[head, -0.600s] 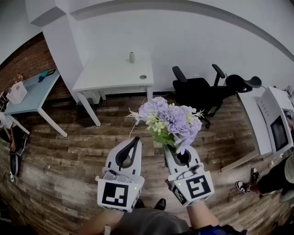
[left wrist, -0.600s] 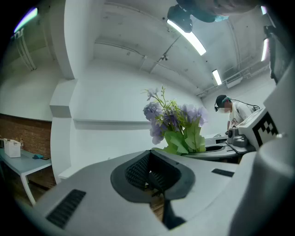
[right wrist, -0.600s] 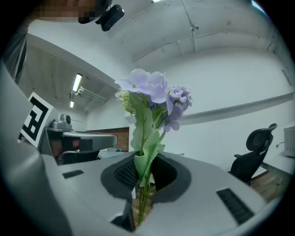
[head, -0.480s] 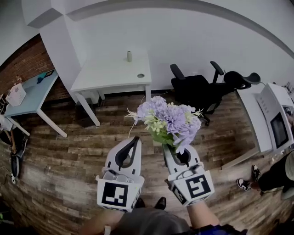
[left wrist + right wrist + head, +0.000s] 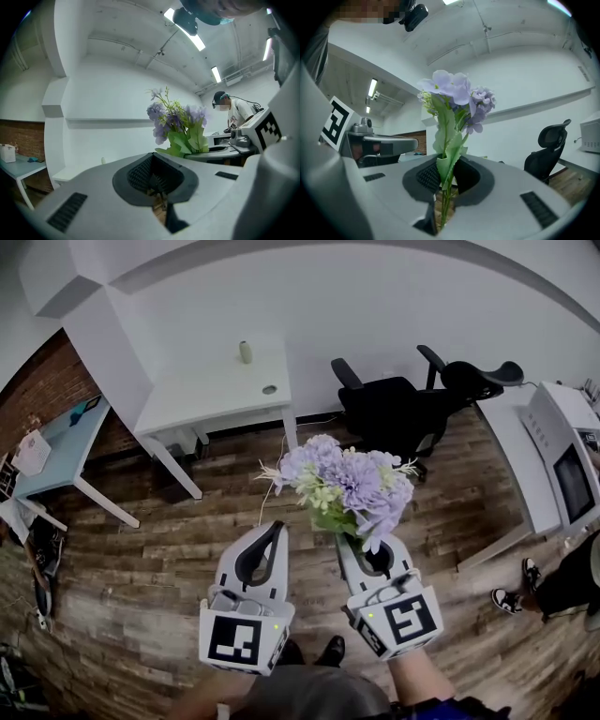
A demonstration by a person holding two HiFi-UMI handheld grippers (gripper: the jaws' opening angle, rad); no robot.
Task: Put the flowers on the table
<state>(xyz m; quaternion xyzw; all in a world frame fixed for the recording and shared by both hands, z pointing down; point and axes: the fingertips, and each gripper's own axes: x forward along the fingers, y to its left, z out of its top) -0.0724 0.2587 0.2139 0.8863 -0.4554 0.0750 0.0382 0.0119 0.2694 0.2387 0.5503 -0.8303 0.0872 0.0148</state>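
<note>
The right gripper (image 5: 364, 549) clamps the green stems of the flowers (image 5: 349, 486), a bunch of pale purple blooms with white sprigs and toothed leaves rising from between its jaws. Just beside it, the left gripper (image 5: 273, 529) has its 2 jaws together, empty. The white table (image 5: 211, 390) stands well ahead of both.

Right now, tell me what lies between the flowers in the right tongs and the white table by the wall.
Only bare wooden floor lies between the flowers and the white table, as the head view shows.
</note>
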